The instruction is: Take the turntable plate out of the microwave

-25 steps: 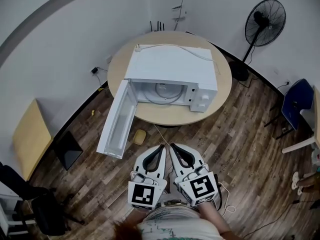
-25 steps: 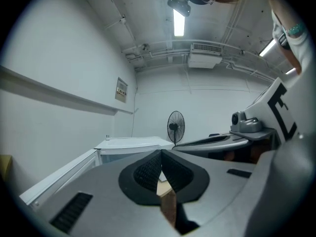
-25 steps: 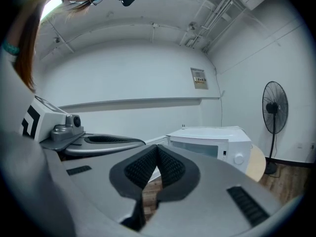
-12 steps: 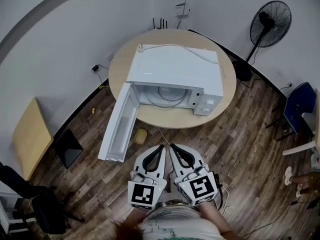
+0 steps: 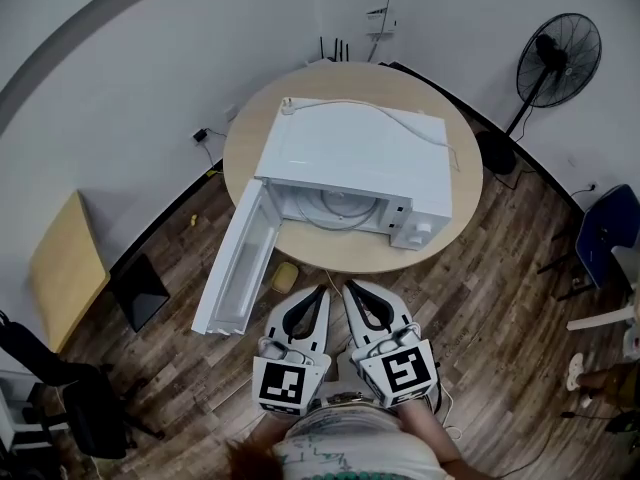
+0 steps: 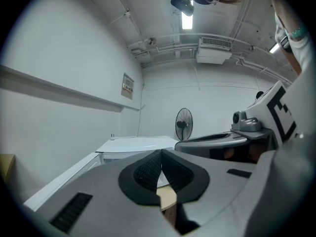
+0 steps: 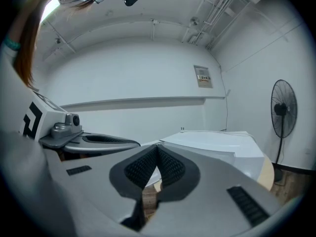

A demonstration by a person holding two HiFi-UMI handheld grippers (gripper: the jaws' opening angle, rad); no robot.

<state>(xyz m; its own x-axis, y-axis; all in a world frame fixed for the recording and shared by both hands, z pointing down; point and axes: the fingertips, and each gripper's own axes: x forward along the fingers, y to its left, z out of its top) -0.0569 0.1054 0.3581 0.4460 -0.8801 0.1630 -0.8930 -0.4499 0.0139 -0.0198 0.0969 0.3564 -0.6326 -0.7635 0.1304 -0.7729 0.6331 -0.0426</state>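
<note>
Turntable plate (image 5: 338, 206): one, inside the single open microwave (image 5: 350, 153) on round table (image 5: 245, 138). Left gripper (image 5: 320, 292) and right gripper (image 5: 349, 290): jaws pressed together, holding nothing. Wall sign (image 7: 203, 76) unreadable. One fan (image 5: 558, 53).

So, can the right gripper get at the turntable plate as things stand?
Probably yes: the microwave door stands open and nothing blocks the turntable plate. But the right gripper is short of the table, jaws shut, so it must move in and open.
</note>
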